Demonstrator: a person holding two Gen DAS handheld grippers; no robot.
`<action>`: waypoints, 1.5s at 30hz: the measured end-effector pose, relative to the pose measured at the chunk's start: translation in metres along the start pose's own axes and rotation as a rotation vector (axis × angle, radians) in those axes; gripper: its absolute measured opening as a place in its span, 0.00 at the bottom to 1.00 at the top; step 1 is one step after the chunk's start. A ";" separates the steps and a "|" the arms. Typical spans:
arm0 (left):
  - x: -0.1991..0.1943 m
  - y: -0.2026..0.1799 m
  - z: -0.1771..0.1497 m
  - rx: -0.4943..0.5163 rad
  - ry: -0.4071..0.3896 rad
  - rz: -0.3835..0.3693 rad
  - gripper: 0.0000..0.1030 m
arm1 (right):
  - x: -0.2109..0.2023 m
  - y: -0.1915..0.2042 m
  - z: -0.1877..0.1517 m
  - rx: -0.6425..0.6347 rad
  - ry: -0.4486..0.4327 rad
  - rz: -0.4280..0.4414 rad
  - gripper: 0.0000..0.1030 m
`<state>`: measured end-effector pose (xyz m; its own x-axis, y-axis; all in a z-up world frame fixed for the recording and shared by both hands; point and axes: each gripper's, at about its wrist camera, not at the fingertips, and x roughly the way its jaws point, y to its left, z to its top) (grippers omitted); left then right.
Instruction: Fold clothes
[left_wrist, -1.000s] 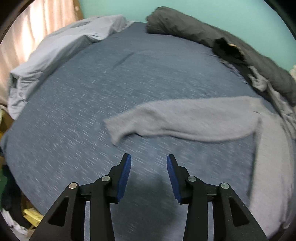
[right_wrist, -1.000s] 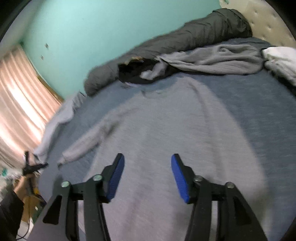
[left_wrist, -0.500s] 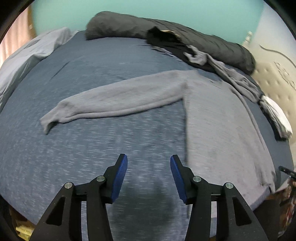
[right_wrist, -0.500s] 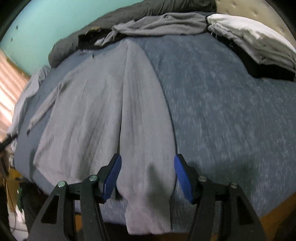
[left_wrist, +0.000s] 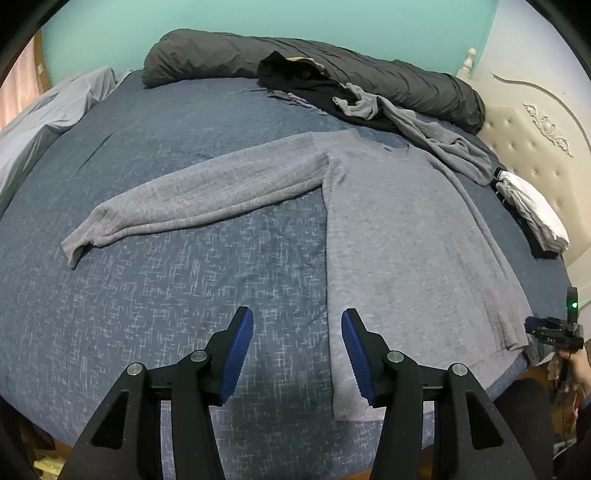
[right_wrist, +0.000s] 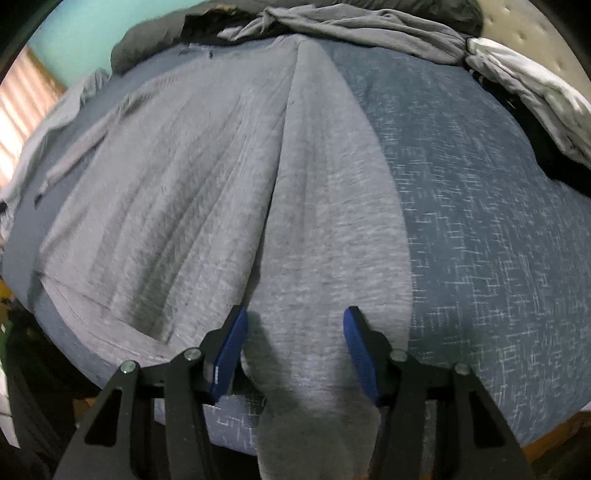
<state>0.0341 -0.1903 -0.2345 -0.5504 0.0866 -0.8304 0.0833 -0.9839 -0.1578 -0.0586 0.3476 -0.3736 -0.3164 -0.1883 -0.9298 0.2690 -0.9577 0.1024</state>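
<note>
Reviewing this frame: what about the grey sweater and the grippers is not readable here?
- Right wrist view: the cuff of the grey sweater sleeve hangs past the bed edge, behind the right gripper.
- Left wrist view: the sweater's hem corner sits behind the left gripper; contact unclear.
- Black garment: type unreadable, bunched.

Grey sweater (left_wrist: 388, 229); blue-flecked bedspread (left_wrist: 166, 295)

One grey sweater (left_wrist: 388, 221) spread flat, one long dark rolled blanket (left_wrist: 314, 66), one folded white cloth (left_wrist: 532, 210), two grippers, left gripper (left_wrist: 297, 350), right gripper (right_wrist: 293, 347).
</note>
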 end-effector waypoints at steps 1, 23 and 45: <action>0.000 0.001 0.000 -0.005 0.002 0.002 0.53 | 0.003 0.003 -0.001 -0.020 0.009 -0.015 0.54; 0.007 0.006 -0.009 -0.022 0.025 0.002 0.55 | -0.080 -0.100 0.001 0.213 -0.212 -0.076 0.04; 0.020 -0.019 -0.006 0.012 0.054 -0.011 0.55 | -0.095 -0.190 0.009 0.450 -0.268 -0.137 0.35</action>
<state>0.0264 -0.1693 -0.2510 -0.5055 0.1053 -0.8564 0.0677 -0.9846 -0.1611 -0.0879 0.5458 -0.3011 -0.5581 -0.0479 -0.8284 -0.1886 -0.9649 0.1829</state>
